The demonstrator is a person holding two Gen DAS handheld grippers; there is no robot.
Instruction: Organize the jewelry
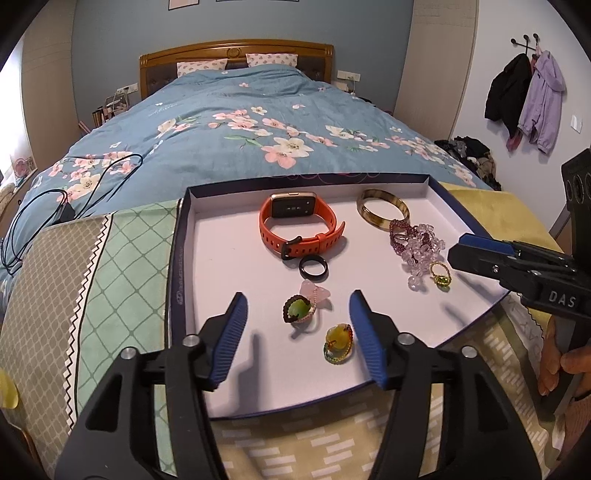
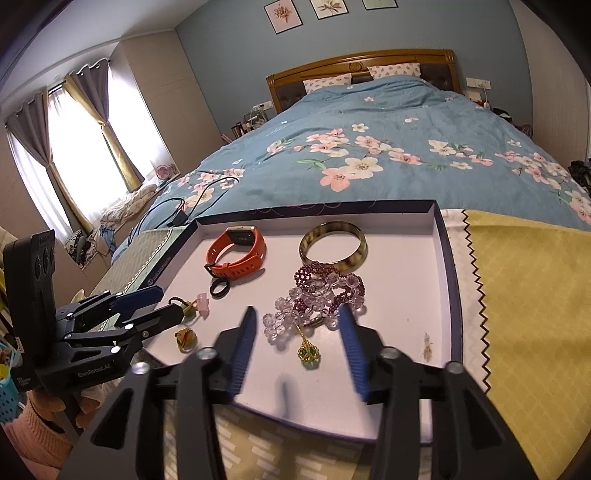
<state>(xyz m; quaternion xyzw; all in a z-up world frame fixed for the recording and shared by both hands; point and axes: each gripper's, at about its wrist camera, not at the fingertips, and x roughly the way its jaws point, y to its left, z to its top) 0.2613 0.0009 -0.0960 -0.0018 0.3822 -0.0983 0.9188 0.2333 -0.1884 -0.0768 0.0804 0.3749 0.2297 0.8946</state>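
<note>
Spread fingers on the left gripper [image 1: 297, 325] bracket a green-stone ring [image 1: 297, 311] near the box lid's [image 1: 177, 258] front edge, while the right gripper [image 2: 297, 345], equally wide, straddles a small gold-wire ring [image 2: 309, 352]; both look light, fragile, best pinched across the band.

Setting: home bedroom | Bed: wooden carved headboard [image 2: 364, 61], blue quilt printed with pink and white blossoms [image 1: 236, 122], two heart-patterned pillows [image 1: 201, 67] | Walls: three framed flower prints [image 2: 328, 9], dark and lilac jackets on wall hooks [image 1: 526, 96] | Window: grey and gold tied-back curtains [image 2: 74, 140]
</note>
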